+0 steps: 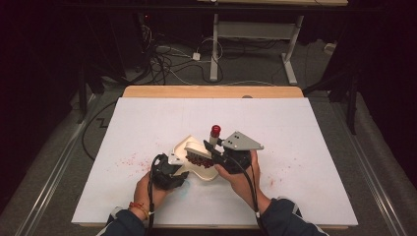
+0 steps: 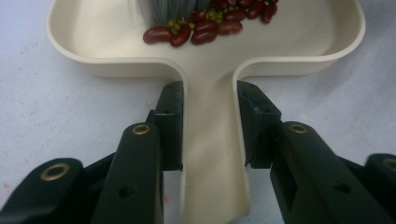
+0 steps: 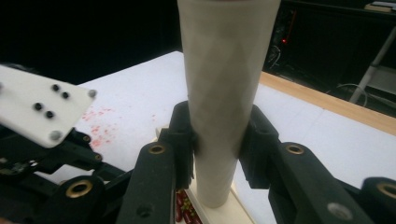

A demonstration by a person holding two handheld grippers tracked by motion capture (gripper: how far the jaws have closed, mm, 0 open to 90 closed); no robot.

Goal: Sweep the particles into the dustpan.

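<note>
A cream dustpan point(image 1: 183, 144) lies on the white mat near the middle front. My left gripper point(image 1: 176, 167) is shut on its handle point(image 2: 210, 154), one jaw on each side. Red kidney beans point(image 2: 205, 29) and a few small green ones lie in the pan against grey brush bristles point(image 2: 170, 8). My right gripper point(image 1: 215, 149) is shut on the brush's cream round handle point(image 3: 226, 79), which stands nearly upright and ends in a red cap point(image 1: 215, 130). The brush head point(image 1: 195, 152) rests inside the pan. In the right gripper view the left gripper's grey plate point(image 3: 39, 109) is close at the left.
Red specks point(image 1: 129, 161) stain the mat left of the pan, and fainter ones point(image 1: 269, 183) lie to the right. The table's wooden far edge point(image 1: 211, 91) is beyond the mat. Behind it are a desk frame point(image 1: 214, 44) and floor cables point(image 1: 167, 59).
</note>
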